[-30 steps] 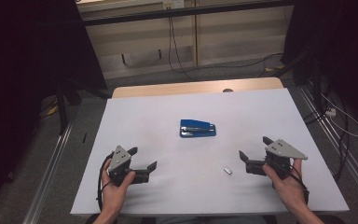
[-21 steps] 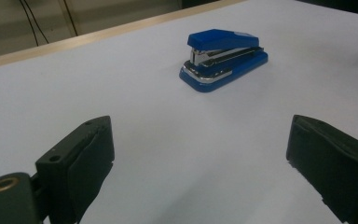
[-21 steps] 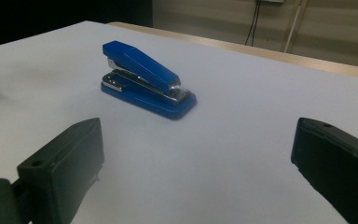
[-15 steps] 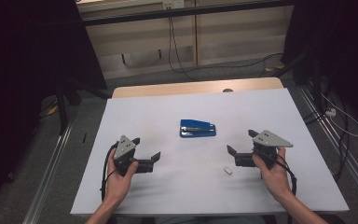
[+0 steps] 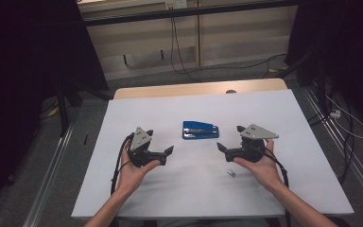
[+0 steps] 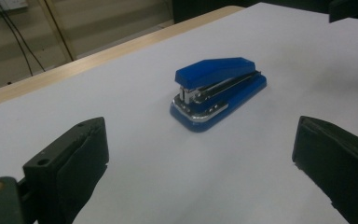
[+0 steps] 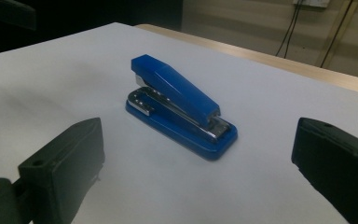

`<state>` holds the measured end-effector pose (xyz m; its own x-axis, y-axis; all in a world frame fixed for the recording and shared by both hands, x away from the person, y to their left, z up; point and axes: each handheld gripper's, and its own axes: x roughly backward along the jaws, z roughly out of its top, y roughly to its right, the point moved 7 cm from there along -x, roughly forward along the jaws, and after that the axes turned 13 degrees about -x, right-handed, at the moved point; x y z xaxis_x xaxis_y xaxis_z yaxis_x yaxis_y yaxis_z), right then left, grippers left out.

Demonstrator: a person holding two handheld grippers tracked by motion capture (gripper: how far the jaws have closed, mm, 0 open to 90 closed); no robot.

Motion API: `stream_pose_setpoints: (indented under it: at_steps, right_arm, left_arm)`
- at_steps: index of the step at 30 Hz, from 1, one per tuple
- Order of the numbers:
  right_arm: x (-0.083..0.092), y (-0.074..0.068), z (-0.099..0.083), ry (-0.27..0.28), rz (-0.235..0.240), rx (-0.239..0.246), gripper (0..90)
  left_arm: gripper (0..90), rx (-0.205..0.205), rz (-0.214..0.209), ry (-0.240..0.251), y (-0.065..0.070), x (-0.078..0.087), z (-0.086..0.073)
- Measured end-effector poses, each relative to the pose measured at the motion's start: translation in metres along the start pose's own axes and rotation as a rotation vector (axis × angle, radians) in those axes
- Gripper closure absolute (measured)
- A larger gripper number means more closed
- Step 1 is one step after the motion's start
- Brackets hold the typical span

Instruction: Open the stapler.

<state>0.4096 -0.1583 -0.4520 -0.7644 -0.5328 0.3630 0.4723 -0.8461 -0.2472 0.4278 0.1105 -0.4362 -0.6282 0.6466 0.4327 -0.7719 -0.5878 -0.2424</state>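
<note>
Blue stapler (image 5: 200, 130) between both spread fingers (image 5: 168, 150).

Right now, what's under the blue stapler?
The blue stapler sits flat on the white table cover, untouched, both grippers open and apart from it. Nothing pokes out from beneath its base; whatever the base itself covers is hidden.

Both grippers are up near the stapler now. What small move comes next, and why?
Probably ease the left gripper forward until its jaws straddle the stapler. Both grippers are open and short of it, the stapler lies flat and untouched between them, and the left gripper view has it centred ahead. The right gripper can wait.
</note>
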Motion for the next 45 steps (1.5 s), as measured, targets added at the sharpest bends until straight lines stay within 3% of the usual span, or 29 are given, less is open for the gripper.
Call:
stream_pose_setpoints:
  at_steps: [10, 14, 17, 22, 27, 33, 37, 42, 45]
  right_arm:
    - [-0.013, -0.002, 0.012, 0.017, 0.012, -0.029, 3.7]
    - [-0.017, -0.002, 0.014, 0.010, 0.016, -0.017, 4.8]
    - [-0.021, 0.001, 0.019, 0.017, 0.008, -0.002, 7.9]
    - [-0.029, 0.002, 0.024, 0.015, 0.016, -0.026, 8.6]
    - [-0.037, 0.003, 0.026, 0.014, 0.038, -0.068, 12.3]
    - [-0.045, 0.006, 0.027, 0.023, 0.019, -0.050, 14.4]
    - [-0.051, 0.006, 0.026, 0.002, 0.026, -0.043, 21.4]
    - [-0.053, 0.006, 0.023, -0.014, 0.030, -0.052, 27.5]
    - [-0.055, 0.004, 0.015, -0.064, 0.040, -0.047, 31.7]
  left_arm:
    - [3.3, 0.001, 0.000, 0.017, -0.005, -0.023, 0.014]
    - [3.3, -0.002, 0.005, 0.009, -0.008, -0.028, 0.019]
    - [3.0, 0.025, 0.002, 0.019, -0.009, -0.032, 0.025]
    - [3.8, 0.010, -0.002, 0.036, -0.011, -0.041, 0.038]
    - [5.7, 0.007, -0.018, 0.041, -0.009, -0.047, 0.040]
    - [6.0, 0.019, -0.017, 0.030, -0.013, -0.056, 0.035]
    - [7.4, 0.048, -0.005, 0.032, -0.017, -0.063, 0.037]
    - [7.4, 0.029, 0.000, 0.025, -0.016, -0.070, 0.037]
    - [8.1, 0.026, -0.010, 0.012, -0.016, -0.072, 0.034]
